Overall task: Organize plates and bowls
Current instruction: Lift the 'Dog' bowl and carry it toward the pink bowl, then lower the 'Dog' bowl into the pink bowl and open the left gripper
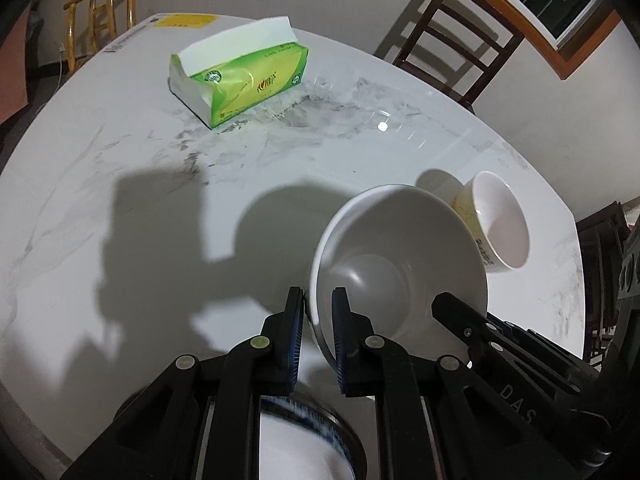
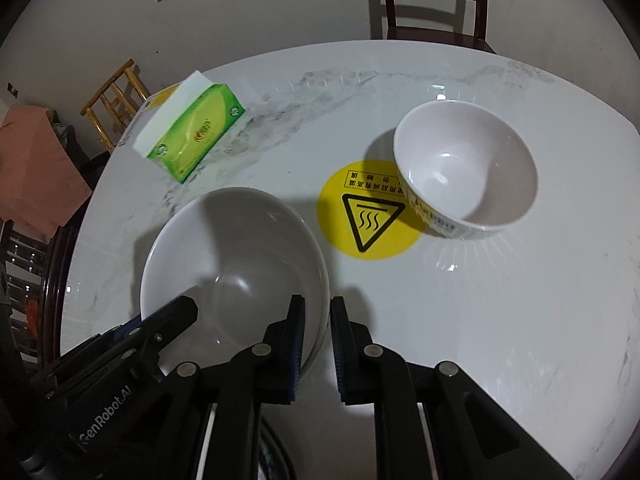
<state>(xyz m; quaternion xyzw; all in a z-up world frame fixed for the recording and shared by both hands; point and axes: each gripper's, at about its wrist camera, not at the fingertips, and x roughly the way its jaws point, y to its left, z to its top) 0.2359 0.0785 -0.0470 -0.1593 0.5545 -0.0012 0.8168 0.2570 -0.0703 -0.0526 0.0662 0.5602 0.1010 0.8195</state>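
A large plain white bowl [image 1: 400, 256] [image 2: 236, 256] is held tilted above the marble table. My left gripper [image 1: 318, 320] is shut on its left rim. My right gripper [image 2: 316, 328] is shut on its right rim; one of its fingers [image 1: 452, 312] shows inside the bowl in the left wrist view. A smaller white bowl with yellow print [image 1: 500, 220] [image 2: 468, 172] stands on the table beyond it. A blue-rimmed plate [image 1: 304, 428] lies below my left gripper, mostly hidden.
A green tissue box [image 1: 240, 80] [image 2: 192, 132] lies at the far side of the table. A round yellow heat-warning sticker [image 2: 368, 212] sits beside the small bowl. Wooden chairs [image 1: 452, 48] [image 2: 432, 0] stand around the table [image 1: 120, 208].
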